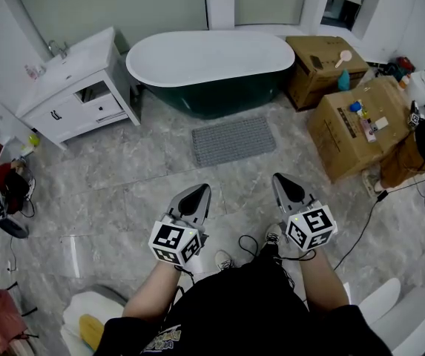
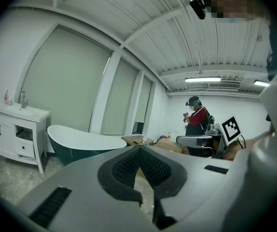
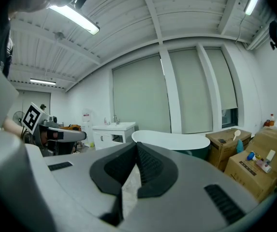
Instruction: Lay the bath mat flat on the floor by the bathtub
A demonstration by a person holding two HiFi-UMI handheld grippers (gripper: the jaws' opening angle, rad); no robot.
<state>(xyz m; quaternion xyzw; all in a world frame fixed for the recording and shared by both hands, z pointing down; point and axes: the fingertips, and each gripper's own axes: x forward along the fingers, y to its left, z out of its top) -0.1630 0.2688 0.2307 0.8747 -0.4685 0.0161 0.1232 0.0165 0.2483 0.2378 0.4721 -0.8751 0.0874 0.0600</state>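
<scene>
The grey bath mat [image 1: 234, 140] lies flat on the marble floor just in front of the dark green bathtub [image 1: 211, 70] with its white rim. Both grippers hover well short of it, close to the person's body and tilted up. My left gripper [image 1: 199, 193] is shut with nothing in it; in its own view the jaw tips [image 2: 139, 150] meet and the bathtub [image 2: 82, 145] shows beyond. My right gripper [image 1: 285, 182] is shut and empty too, its tips [image 3: 137, 146] touching, with the bathtub [image 3: 172, 141] ahead.
A white vanity cabinet [image 1: 77, 89] stands left of the tub. Cardboard boxes [image 1: 353, 121] with small items sit to its right. A cable [image 1: 360, 228] trails over the floor at the right. Clutter [image 1: 1, 191] lines the left wall. Another person [image 2: 196, 122] stands far off.
</scene>
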